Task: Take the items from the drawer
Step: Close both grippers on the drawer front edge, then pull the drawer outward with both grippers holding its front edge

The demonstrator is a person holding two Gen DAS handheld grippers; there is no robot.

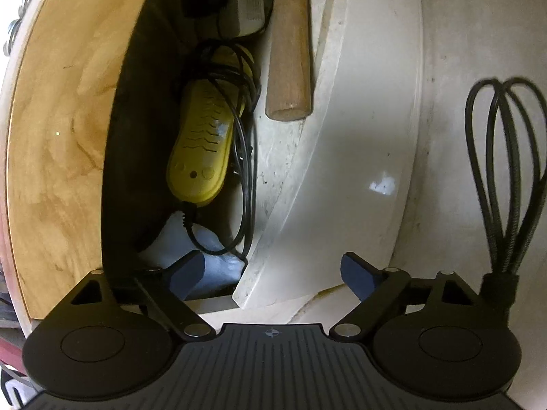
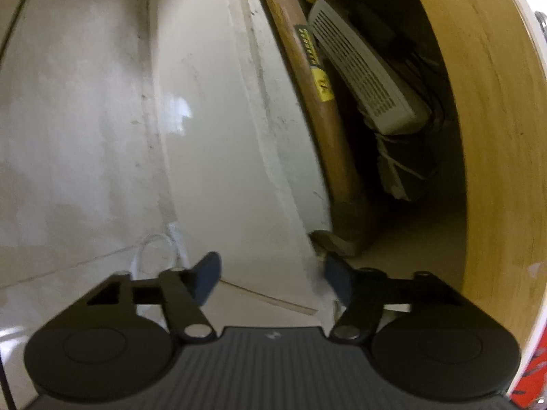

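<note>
We record a scuffed white worktop (image 1: pixel 461 78) over an open drawer (image 1: pixel 61 136) with a plywood front. Inside: a yellow ribbed plastic device (image 1: pixel 200 143) wrapped in black cord, a smooth wooden-handled hammer (image 2: pixel 318 102), and a white vented box (image 2: pixel 362 78). On the worktop: a black looped whisk (image 1: pixel 502 177). Left claw (image 1: pixel 273 271) and right claw (image 2: pixel 270 280) gape, holding nothing.

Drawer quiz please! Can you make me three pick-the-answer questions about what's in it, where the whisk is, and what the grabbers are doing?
1. Where is the whisk?
A. outside the drawer, on the white surface
B. inside the drawer
C. in a gripper

2. What colour is the corded gadget in the drawer?
A. red
B. yellow
C. green

3. How are the left gripper and right gripper?
A. both holding something
B. one shut
C. both open, holding nothing

Answers: 1 A, it lies right of the drawer wall. 2 B, its body is yellow. 3 C, the pads stand apart with nothing between.
</note>
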